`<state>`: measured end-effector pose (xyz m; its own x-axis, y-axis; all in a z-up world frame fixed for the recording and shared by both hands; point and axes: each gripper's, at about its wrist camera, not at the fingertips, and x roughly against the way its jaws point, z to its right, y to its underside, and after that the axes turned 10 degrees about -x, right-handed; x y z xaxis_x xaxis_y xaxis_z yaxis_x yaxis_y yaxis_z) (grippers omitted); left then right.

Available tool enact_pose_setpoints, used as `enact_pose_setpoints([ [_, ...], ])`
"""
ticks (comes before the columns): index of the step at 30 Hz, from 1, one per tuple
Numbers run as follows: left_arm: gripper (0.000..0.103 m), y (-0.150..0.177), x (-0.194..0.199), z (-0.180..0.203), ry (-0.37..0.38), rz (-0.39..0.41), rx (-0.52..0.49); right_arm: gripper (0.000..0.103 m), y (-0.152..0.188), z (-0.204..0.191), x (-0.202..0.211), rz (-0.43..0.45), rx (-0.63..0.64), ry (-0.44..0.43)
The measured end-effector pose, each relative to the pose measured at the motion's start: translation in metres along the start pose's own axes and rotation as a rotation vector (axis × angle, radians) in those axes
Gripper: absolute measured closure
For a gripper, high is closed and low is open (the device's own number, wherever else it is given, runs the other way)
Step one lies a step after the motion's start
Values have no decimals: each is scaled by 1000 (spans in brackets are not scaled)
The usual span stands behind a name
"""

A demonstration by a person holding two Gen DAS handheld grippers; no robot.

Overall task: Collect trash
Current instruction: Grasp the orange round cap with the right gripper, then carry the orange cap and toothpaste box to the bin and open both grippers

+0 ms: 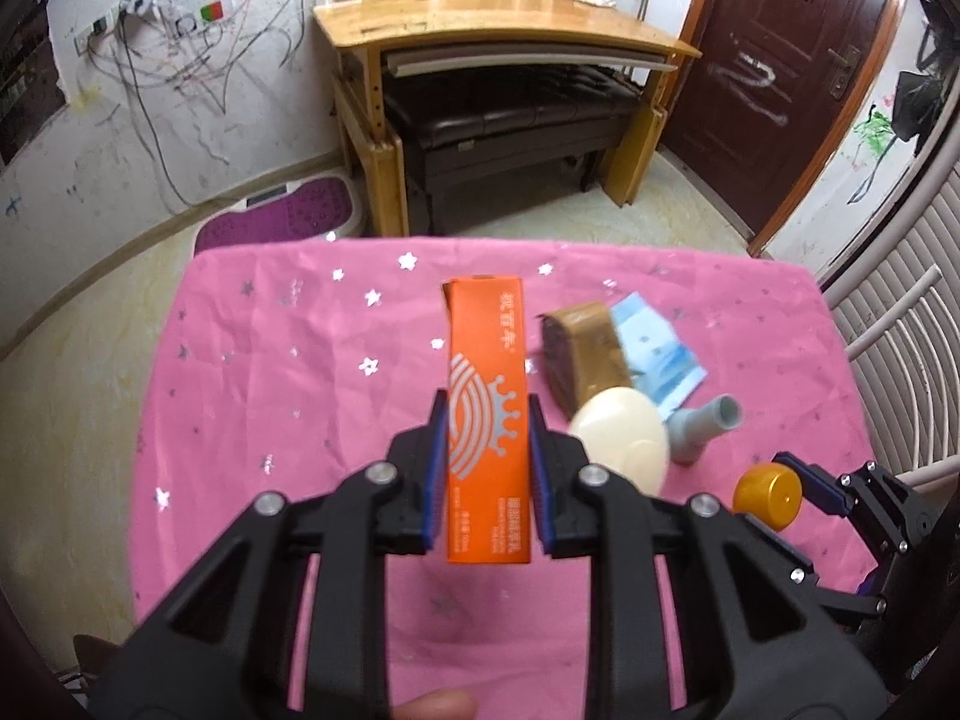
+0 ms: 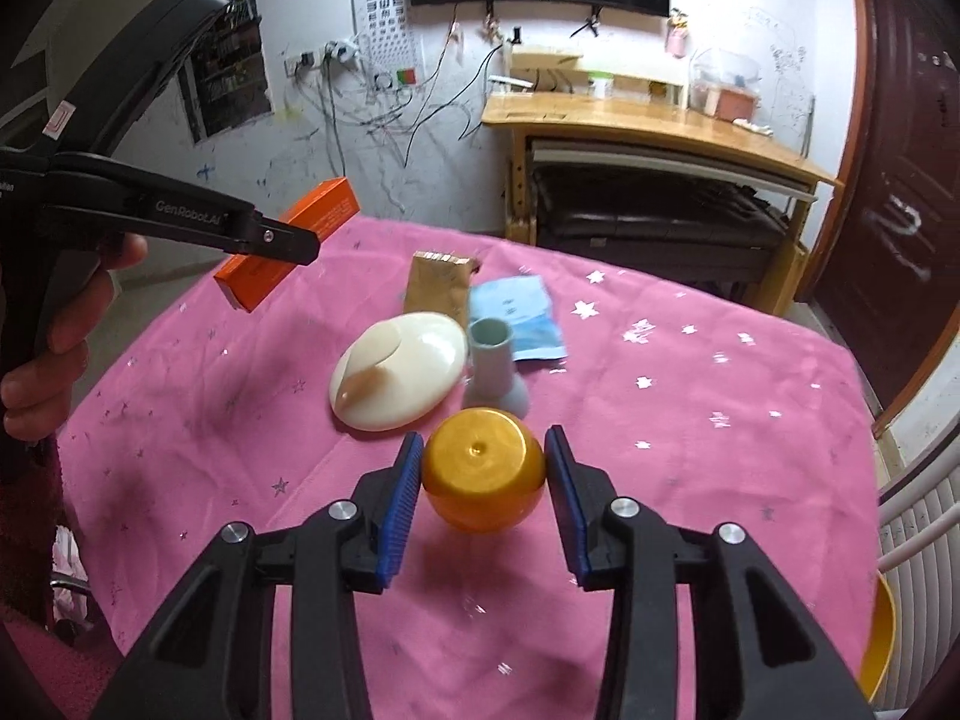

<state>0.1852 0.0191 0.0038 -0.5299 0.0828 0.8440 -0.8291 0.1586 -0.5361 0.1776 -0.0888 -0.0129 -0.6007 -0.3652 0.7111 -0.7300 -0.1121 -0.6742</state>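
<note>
My left gripper (image 1: 485, 420) is shut on an orange carton (image 1: 487, 384) and holds it above the pink star-print table (image 1: 270, 360); the carton also shows in the right wrist view (image 2: 324, 210). My right gripper (image 2: 483, 450) is shut on a gold cap (image 2: 483, 468), also seen in the left wrist view (image 1: 770, 495). On the table lie a cream oval lid (image 2: 399, 369), a grey-blue tube piece (image 2: 495, 369), a brown packet (image 2: 437, 288) and a blue wrapper (image 2: 519, 318).
A wooden desk (image 1: 504, 30) with a dark bench under it stands beyond the table. A brown door (image 1: 798, 78) is at the right. A white slatted chair (image 1: 894, 312) is by the table's right edge. A yellow container rim (image 2: 879, 642) shows low right.
</note>
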Motion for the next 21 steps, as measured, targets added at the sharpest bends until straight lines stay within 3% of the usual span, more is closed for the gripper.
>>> enact_pose_setpoints([
  [9,81,-16,24,57,12,49,-82,68,11,43,49,97,-85,43],
  [21,81,-36,19,172,71,60,-250,68,45,148,110,204,-283,164],
])
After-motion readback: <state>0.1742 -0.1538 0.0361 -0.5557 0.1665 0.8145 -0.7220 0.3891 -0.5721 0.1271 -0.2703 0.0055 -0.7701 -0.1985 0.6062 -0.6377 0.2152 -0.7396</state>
